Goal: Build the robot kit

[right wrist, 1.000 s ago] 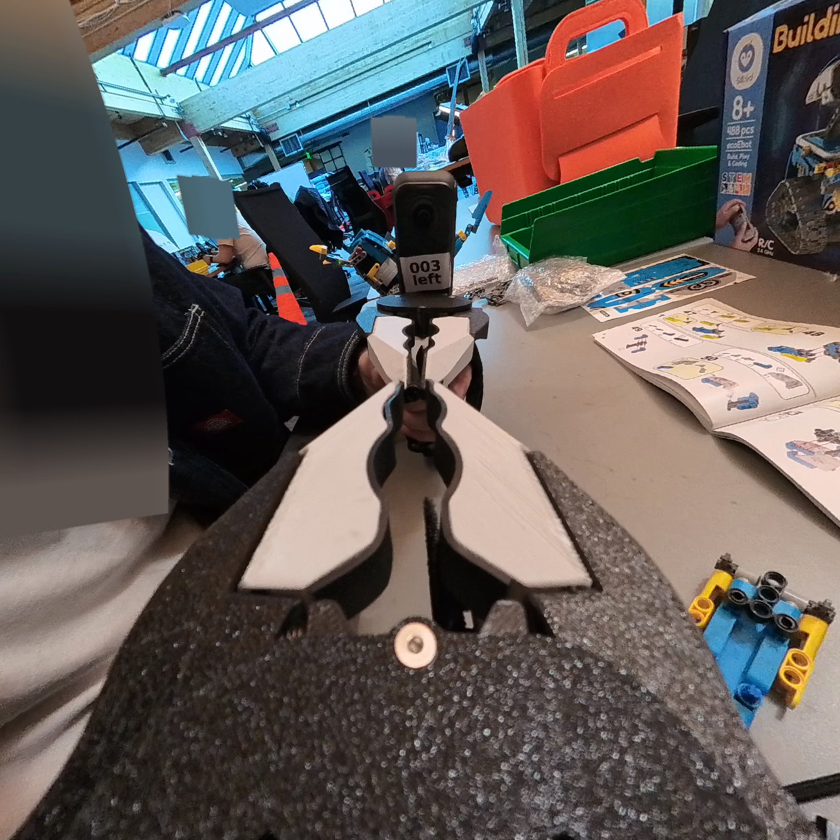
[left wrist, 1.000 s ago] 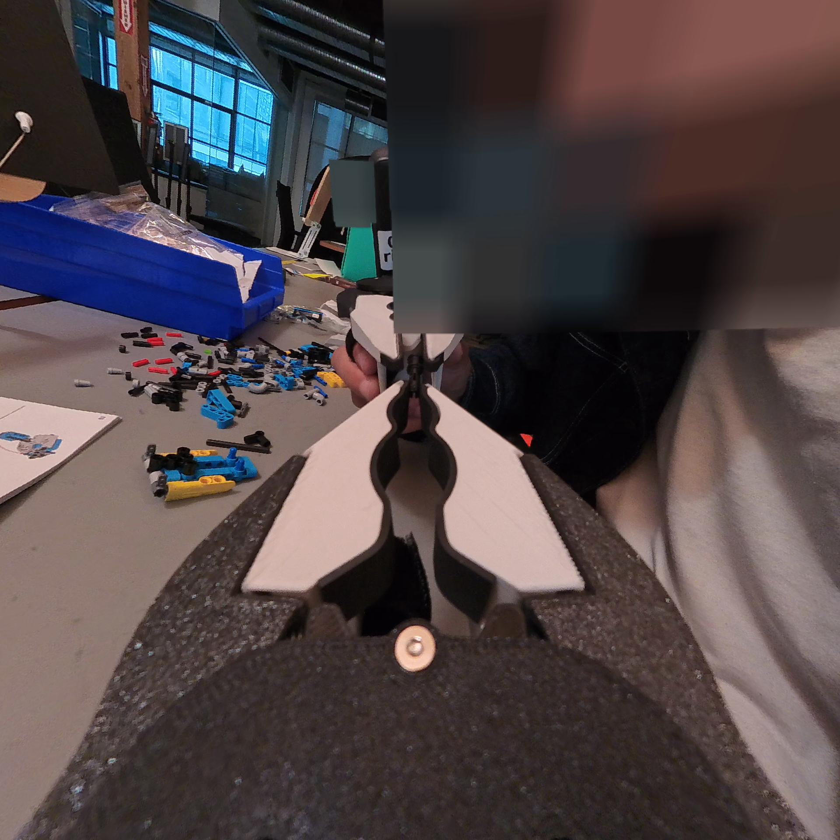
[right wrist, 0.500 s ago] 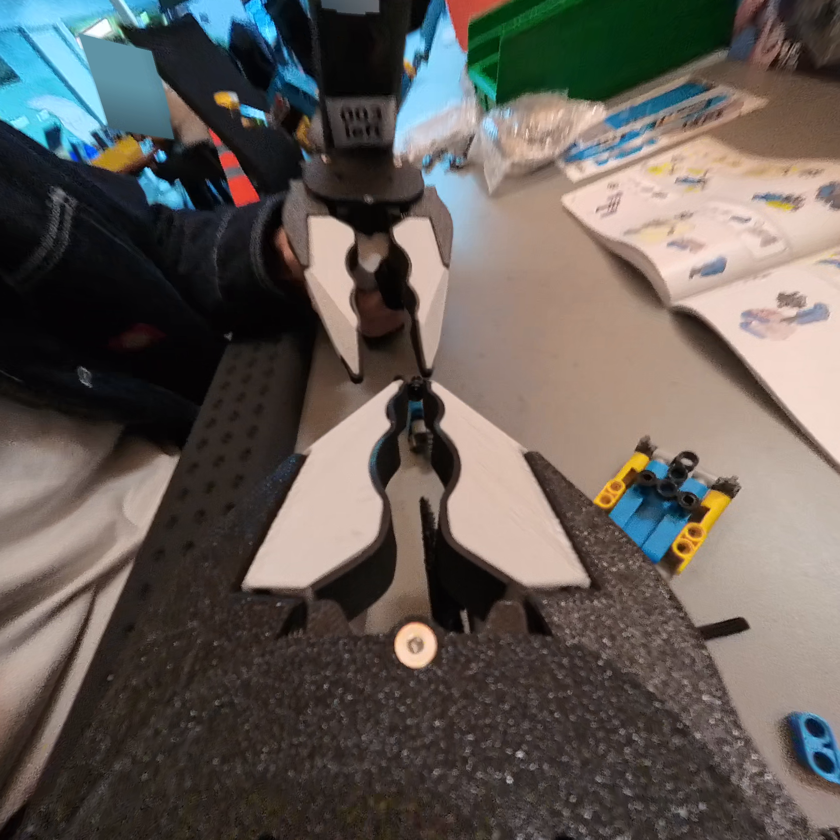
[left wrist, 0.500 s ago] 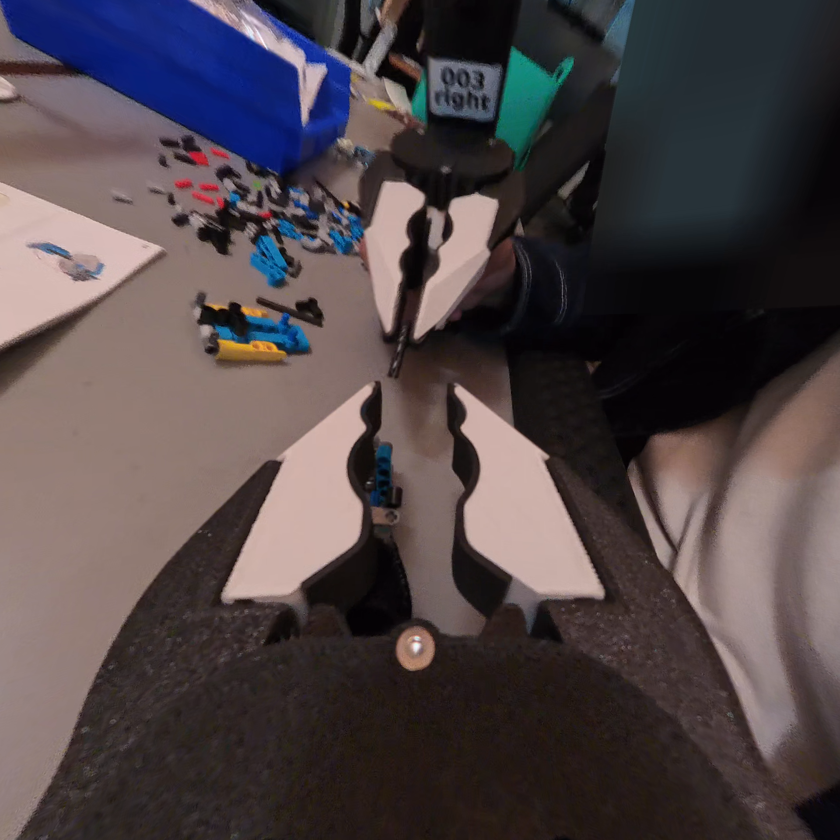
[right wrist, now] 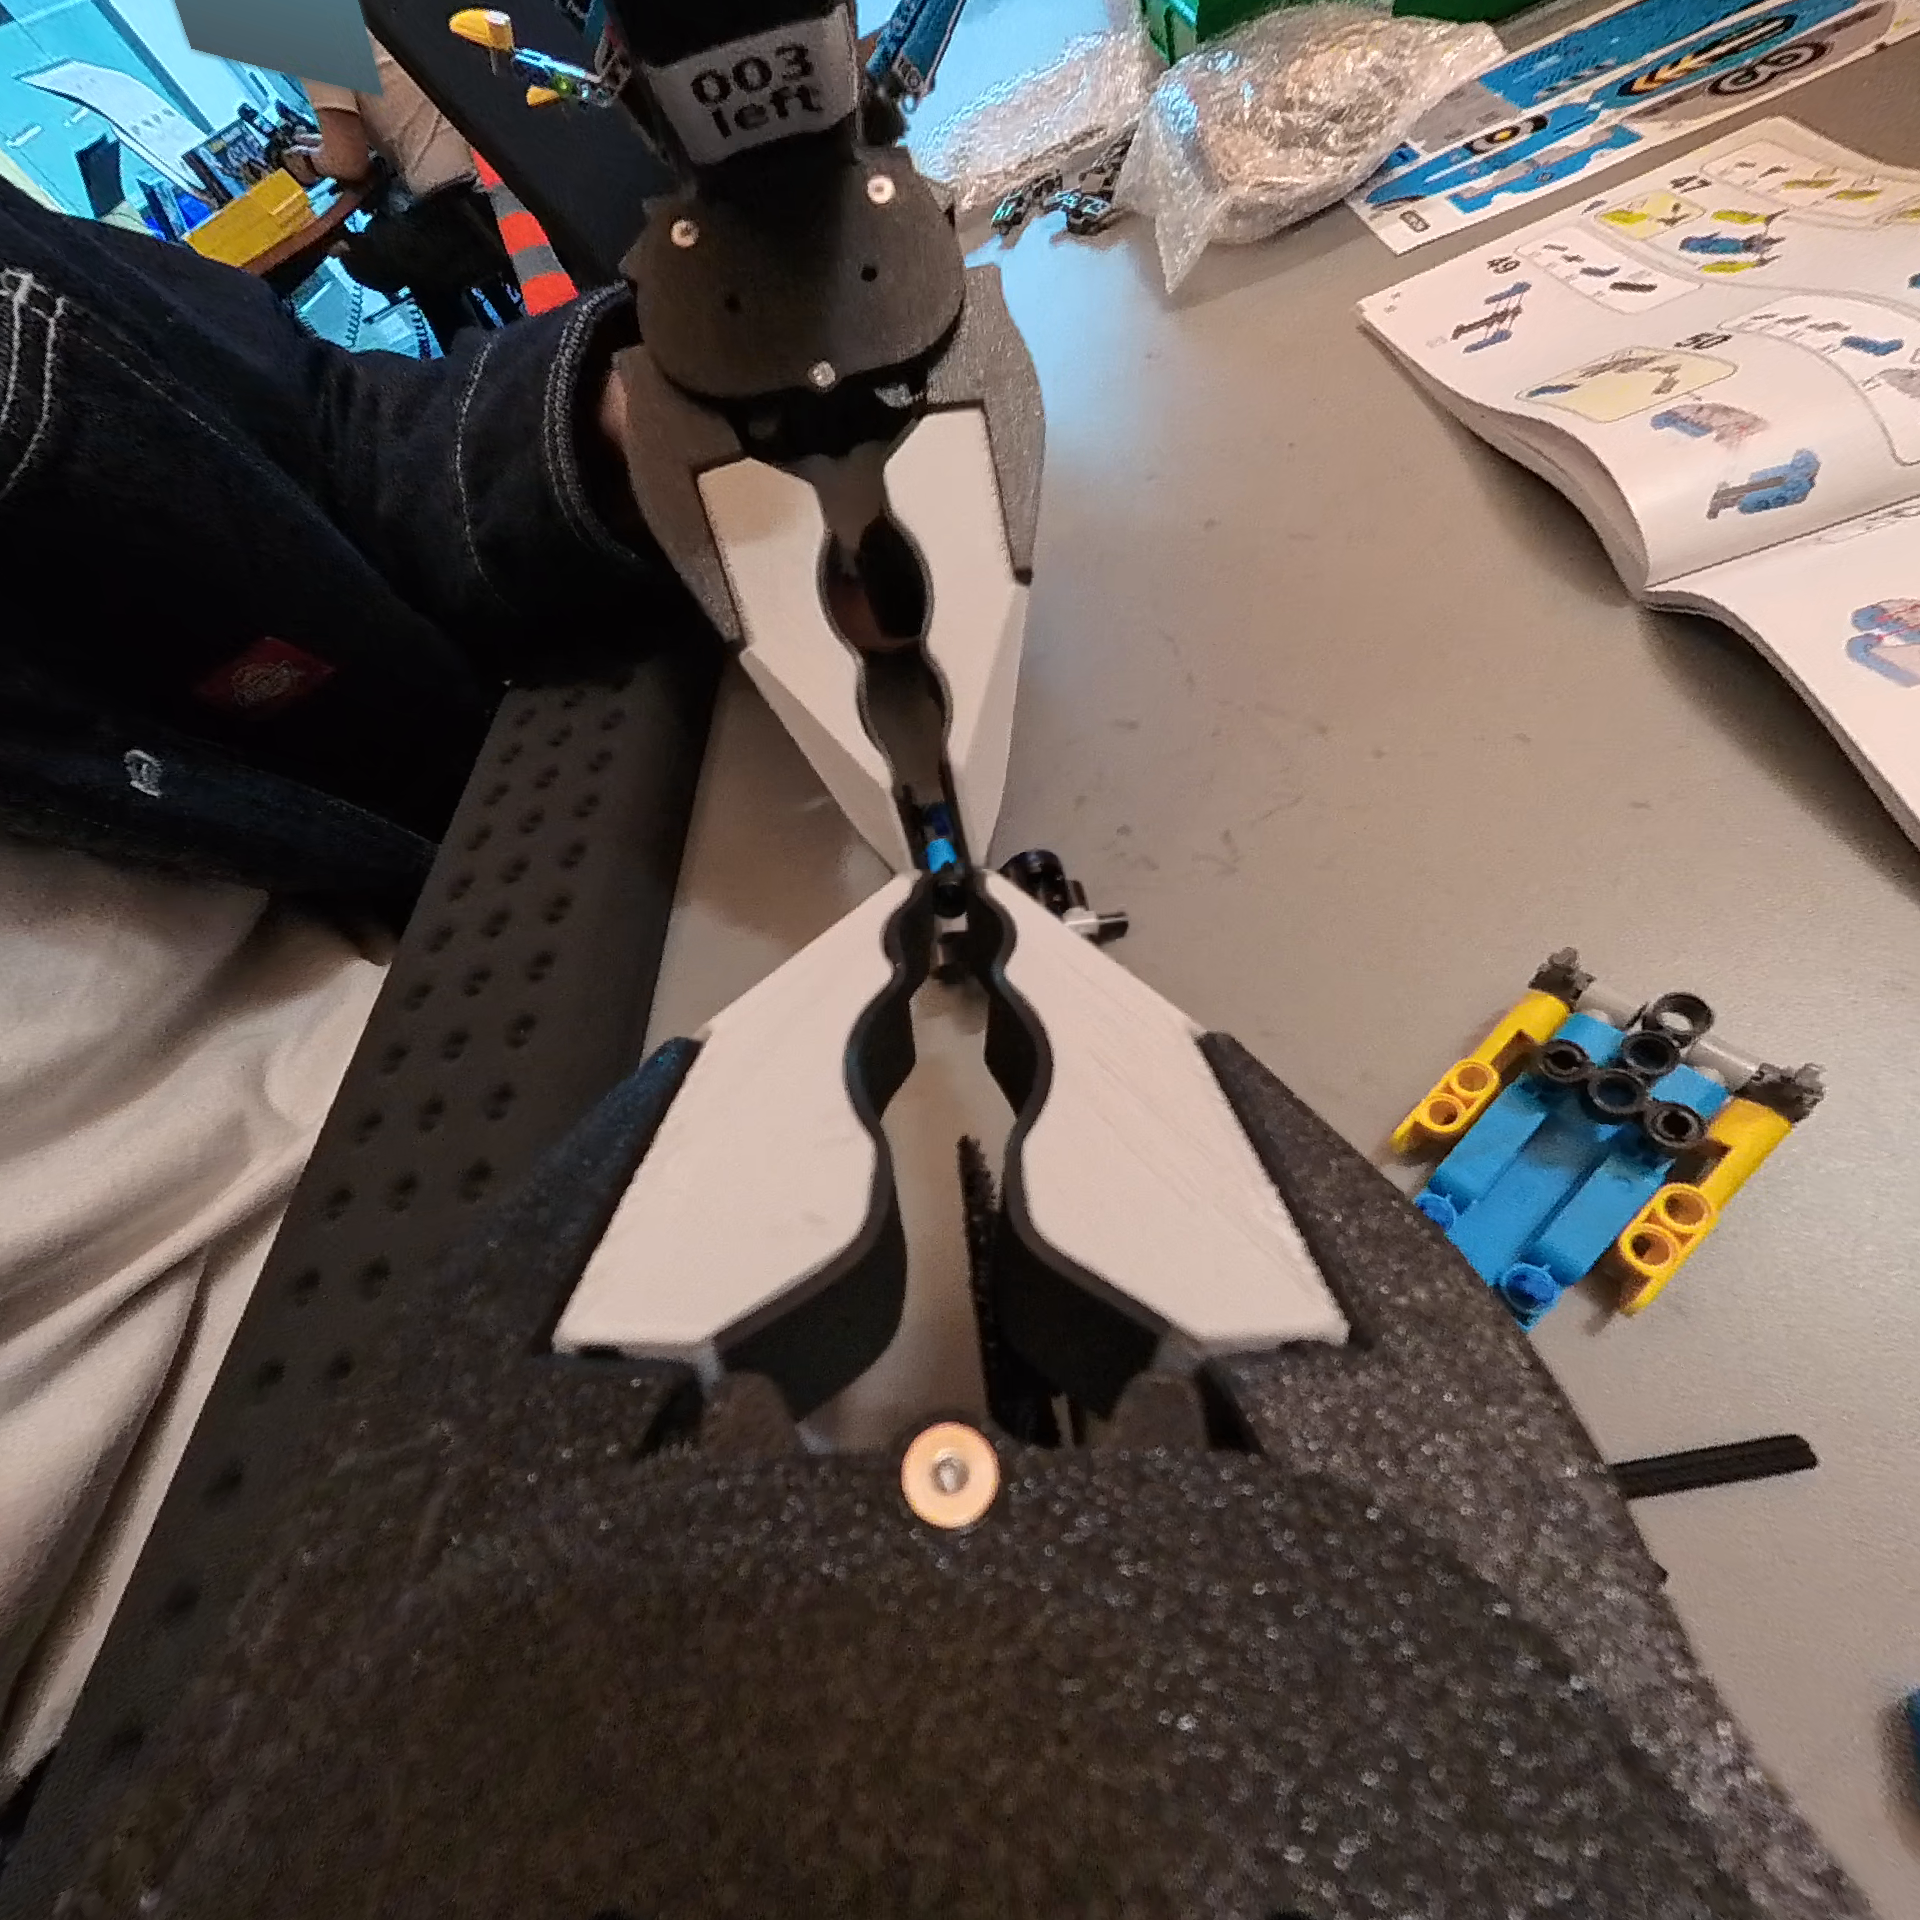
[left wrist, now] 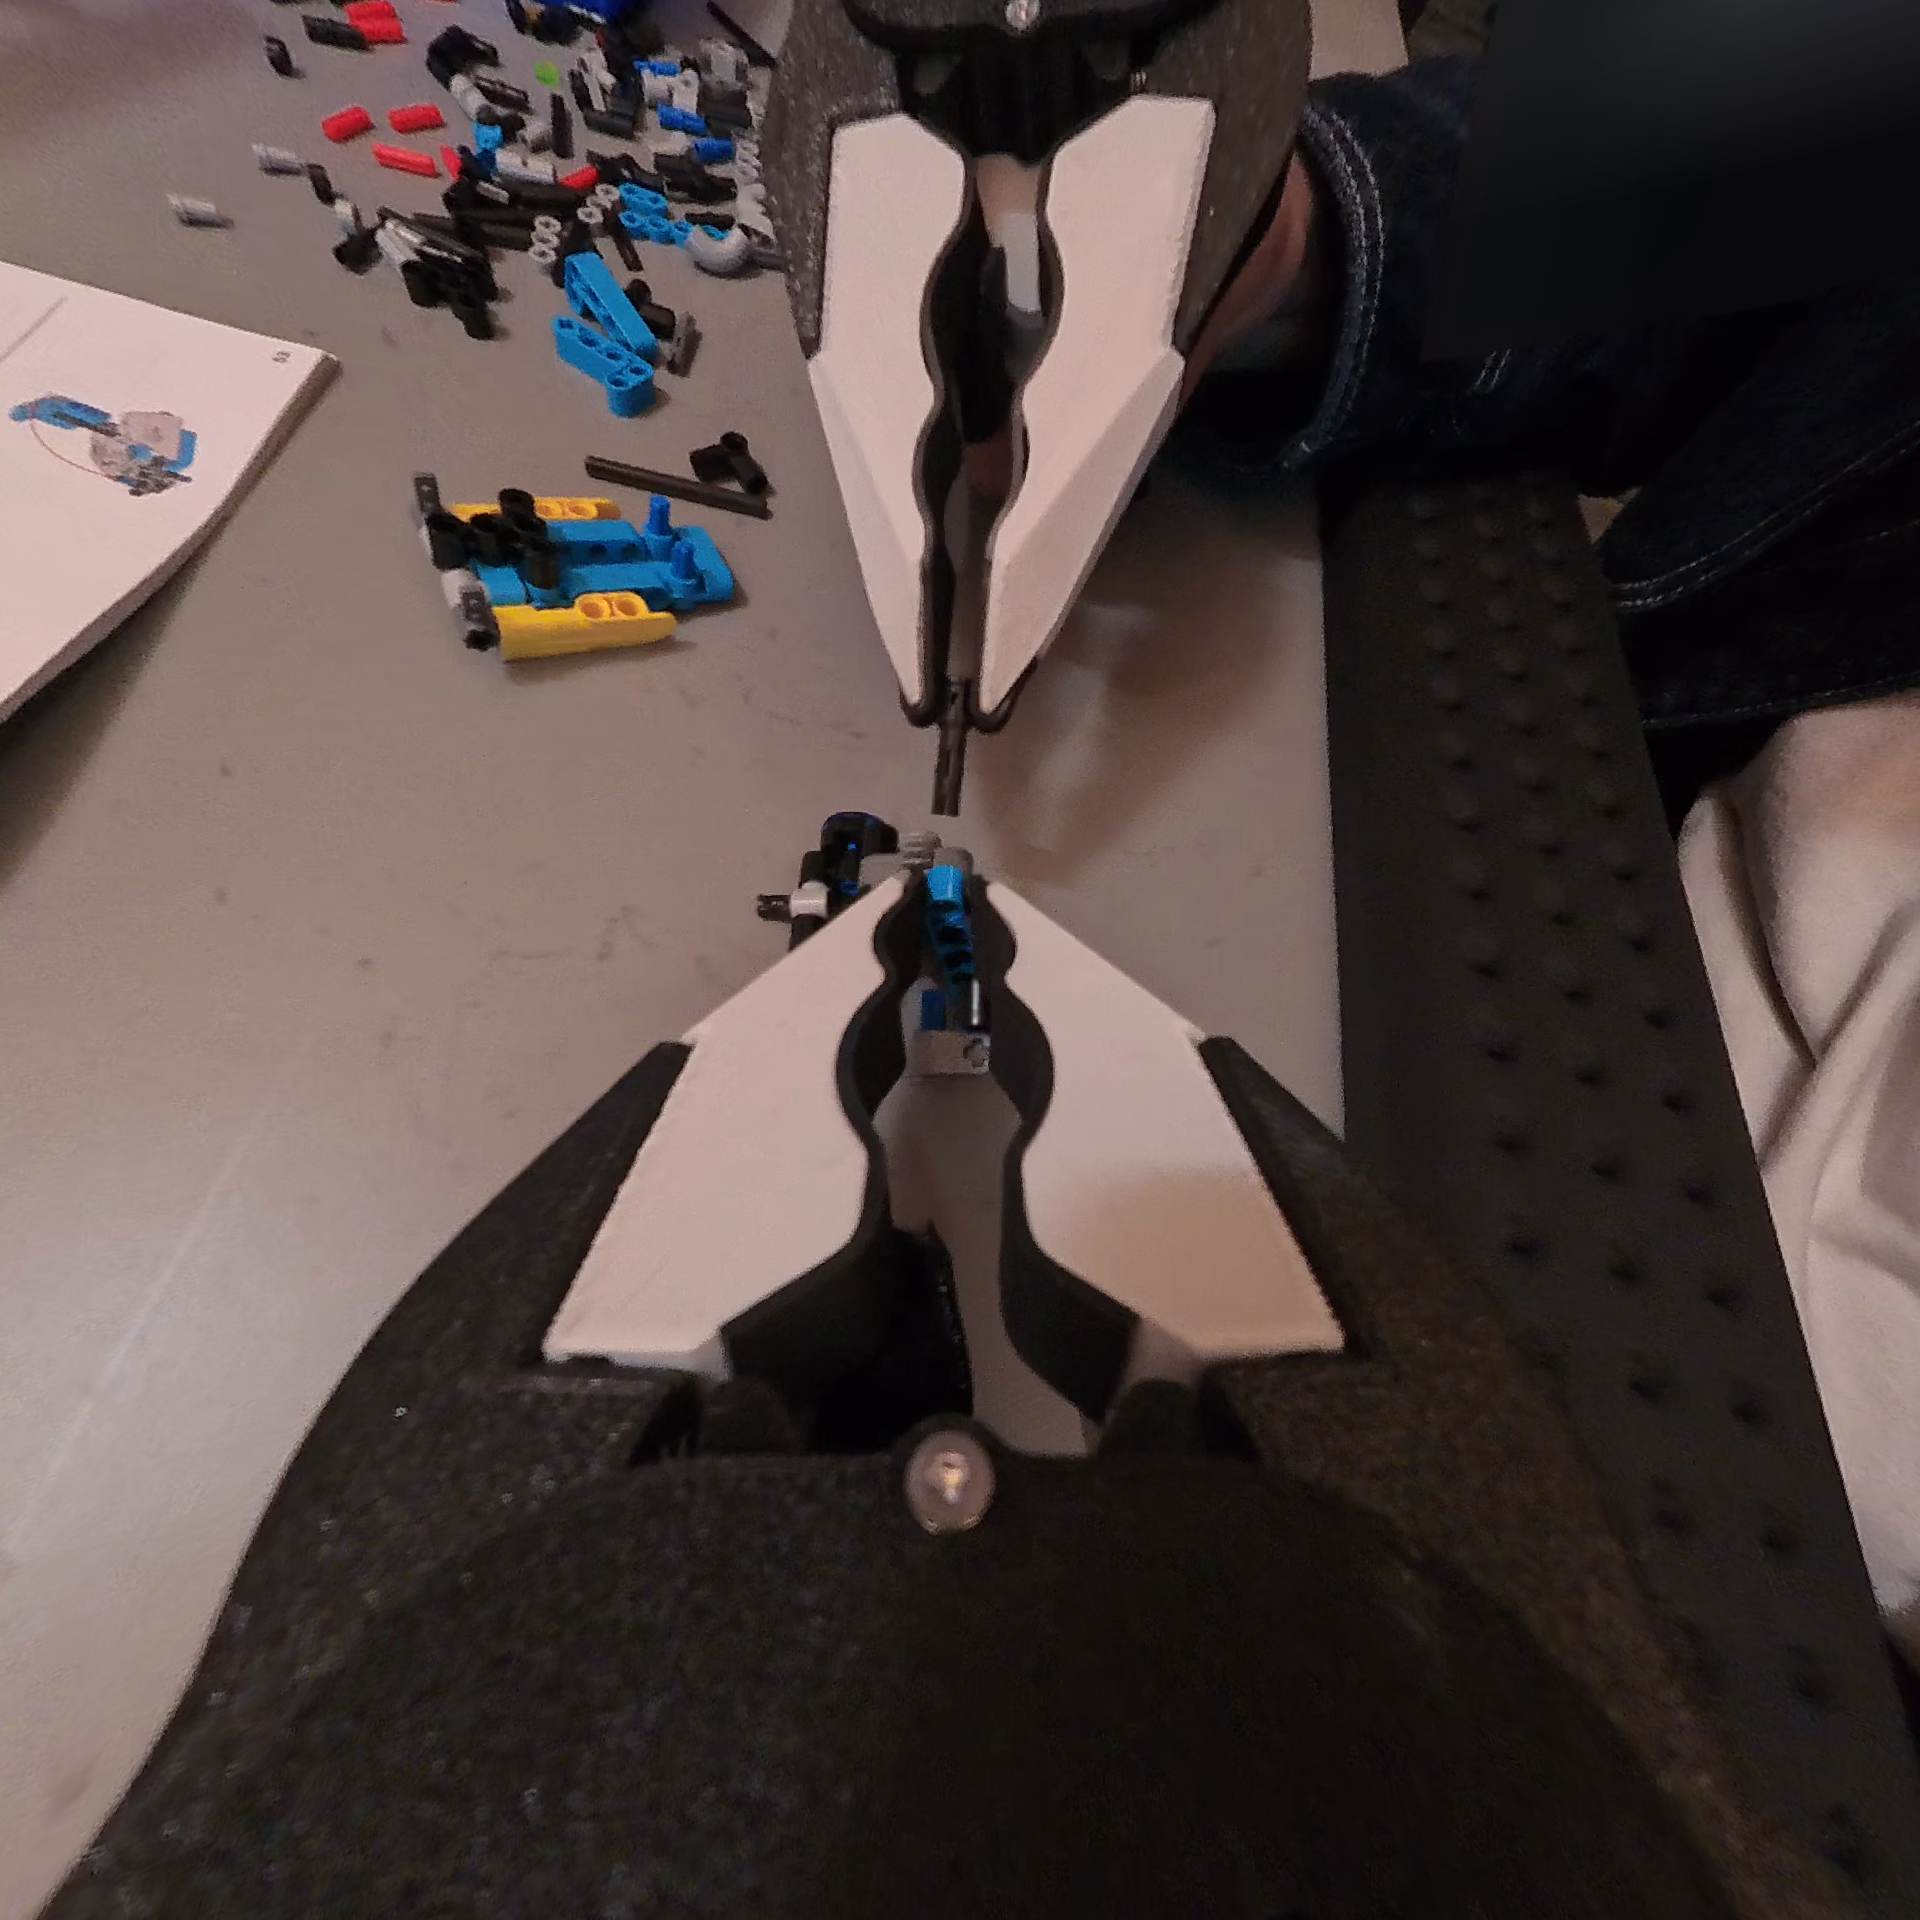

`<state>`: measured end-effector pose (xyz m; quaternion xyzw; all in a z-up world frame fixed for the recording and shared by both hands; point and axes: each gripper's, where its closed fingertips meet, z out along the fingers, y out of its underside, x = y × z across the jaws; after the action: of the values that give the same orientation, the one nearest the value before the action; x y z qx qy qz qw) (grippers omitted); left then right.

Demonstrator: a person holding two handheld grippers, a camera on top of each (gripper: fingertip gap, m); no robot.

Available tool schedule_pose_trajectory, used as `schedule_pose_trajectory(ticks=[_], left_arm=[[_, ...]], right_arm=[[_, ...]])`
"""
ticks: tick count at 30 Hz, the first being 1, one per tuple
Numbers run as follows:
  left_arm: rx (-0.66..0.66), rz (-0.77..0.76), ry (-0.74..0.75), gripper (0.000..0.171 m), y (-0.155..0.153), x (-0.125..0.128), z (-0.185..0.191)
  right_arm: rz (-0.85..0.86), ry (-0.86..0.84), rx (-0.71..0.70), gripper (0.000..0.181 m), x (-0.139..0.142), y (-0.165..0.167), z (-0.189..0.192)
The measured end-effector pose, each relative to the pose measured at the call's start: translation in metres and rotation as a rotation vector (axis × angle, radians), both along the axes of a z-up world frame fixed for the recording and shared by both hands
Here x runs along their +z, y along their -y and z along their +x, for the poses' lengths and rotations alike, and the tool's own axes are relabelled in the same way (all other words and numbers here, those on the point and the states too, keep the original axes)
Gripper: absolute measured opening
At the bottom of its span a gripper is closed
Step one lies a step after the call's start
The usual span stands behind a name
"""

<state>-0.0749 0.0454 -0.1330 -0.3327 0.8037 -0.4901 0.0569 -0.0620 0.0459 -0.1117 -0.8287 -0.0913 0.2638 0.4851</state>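
The left tongs point(left wrist: 940, 883) are closed on a small blue and grey brick piece point(left wrist: 948, 971), pinched between the white fingers point(left wrist: 769, 1101) near their tips, with part of it, black and grey, sticking out to the left past the tips; the right tongs point(left wrist: 954, 707), facing them tip to tip, are closed on a thin black rod point(left wrist: 948, 764) whose free end points at the brick piece and stops just short of it in the left wrist view; in the right wrist view the right tongs point(right wrist: 951, 899) and the left tongs point(right wrist: 940, 847) meet almost nose to nose, and whether rod and piece touch there cannot be told; both pairs hang low over the grey tabletop point(left wrist: 312, 935), near its front edge, where a black perforated strip point(left wrist: 1538, 935) runs along it; beyond the tongs, apart from them, lies a flat blue and yellow assembly point(left wrist: 577, 571) with black connectors on top, and just past it a loose black rod point(left wrist: 675, 488) and a small black connector; farther off is a scatter of loose black, blue, red and grey parts point(left wrist: 540, 177); an open instruction booklet point(right wrist: 1714, 436) lies on the tabletop to one side, with crumpled clear plastic bags point(right wrist: 1278, 135) behind it; a dark denim sleeve point(right wrist: 312, 499) reaches to the left tongs.
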Motion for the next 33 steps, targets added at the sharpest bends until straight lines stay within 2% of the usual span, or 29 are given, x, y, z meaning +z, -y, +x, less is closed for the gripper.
schedule_pose_trajectory(ticks=[10, 22, 24, 28, 33], left_arm=[[0.002, 0.03, 0.026, 0.008, -0.001, -0.001, -0.002], [0.013, -0.049, -0.057, 0.007, -0.004, 0.0, -0.001], [0.054, -0.114, -0.053, 0.006, -0.008, 0.008, 0.004], [0.092, -0.379, -0.017, 0.006, -0.009, 0.043, 0.01], [0.095, -0.477, -0.019, 0.006, -0.006, 0.052, 0.013]], right_arm=[[-0.031, -0.074, 0.021, 0.005, -0.005, -0.001, -0.008], [-0.056, -0.167, -0.02, 0.005, -0.007, -0.005, -0.008], [-0.03, -0.199, -0.019, 0.005, -0.001, -0.006, -0.01], [0.089, -0.296, -0.068, 0.005, 0.026, -0.008, 0.003], [0.118, -0.274, -0.07, 0.005, 0.034, -0.006, 0.004]])
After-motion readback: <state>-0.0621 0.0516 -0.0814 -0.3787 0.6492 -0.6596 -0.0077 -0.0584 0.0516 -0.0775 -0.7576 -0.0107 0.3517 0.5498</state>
